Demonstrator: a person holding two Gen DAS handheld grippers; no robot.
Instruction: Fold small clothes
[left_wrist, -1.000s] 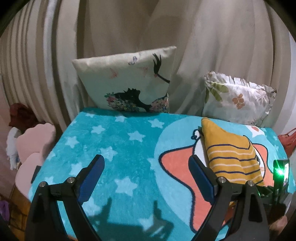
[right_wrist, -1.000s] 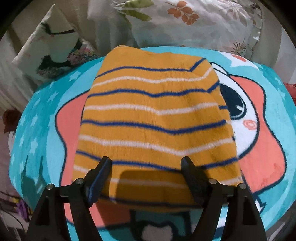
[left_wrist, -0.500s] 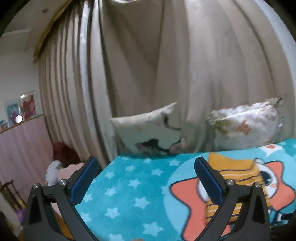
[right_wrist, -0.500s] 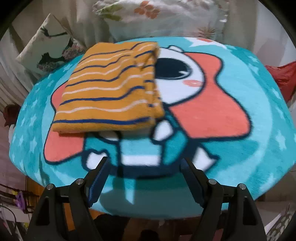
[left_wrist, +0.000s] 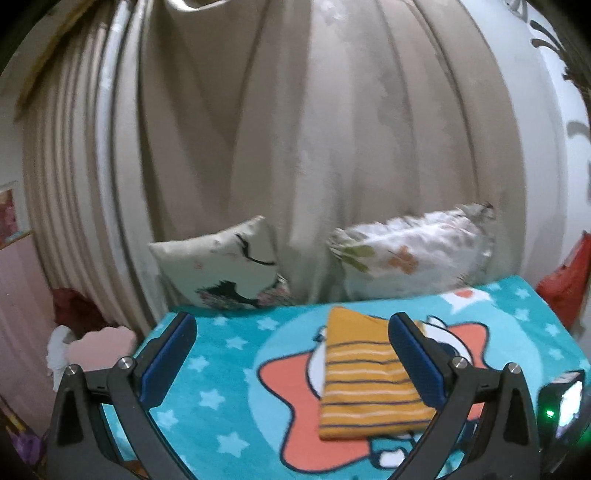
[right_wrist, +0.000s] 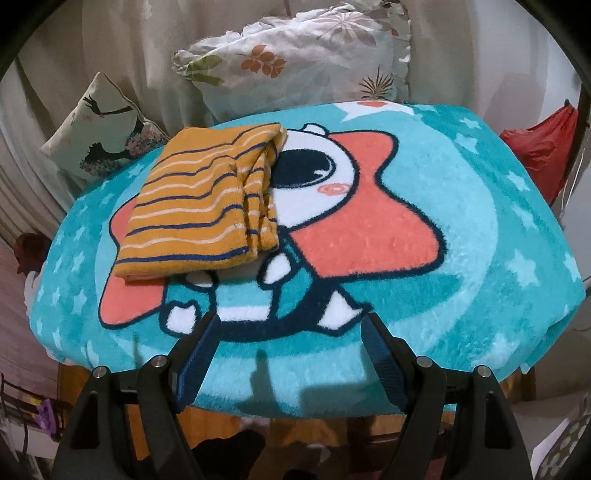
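A small mustard-yellow garment (right_wrist: 207, 199) with blue and white stripes lies folded into a thick rectangle on the teal star blanket (right_wrist: 461, 236), left of the cartoon figure's face. My right gripper (right_wrist: 290, 334) hovers open over the blanket's near edge, well short of the garment, with nothing between its fingers. In the left wrist view the same folded garment (left_wrist: 364, 380) lies ahead on the blanket (left_wrist: 229, 369). My left gripper (left_wrist: 291, 338) is raised above the near edge, wide open and empty; its right finger (left_wrist: 415, 356) overlaps the garment's edge in the picture only.
Two cushions lean against the beige curtain (left_wrist: 295, 147) at the back: one with a dark bird print (right_wrist: 99, 129), one with a floral print (right_wrist: 299, 66). A red bag (right_wrist: 539, 147) hangs off the right side. A pink cushion (left_wrist: 99, 347) and clutter sit beyond the left edge.
Both grippers have pulled back from the garment and risen; the folded piece now lies free, further away in both views. The left view has tilted up toward the curtain.
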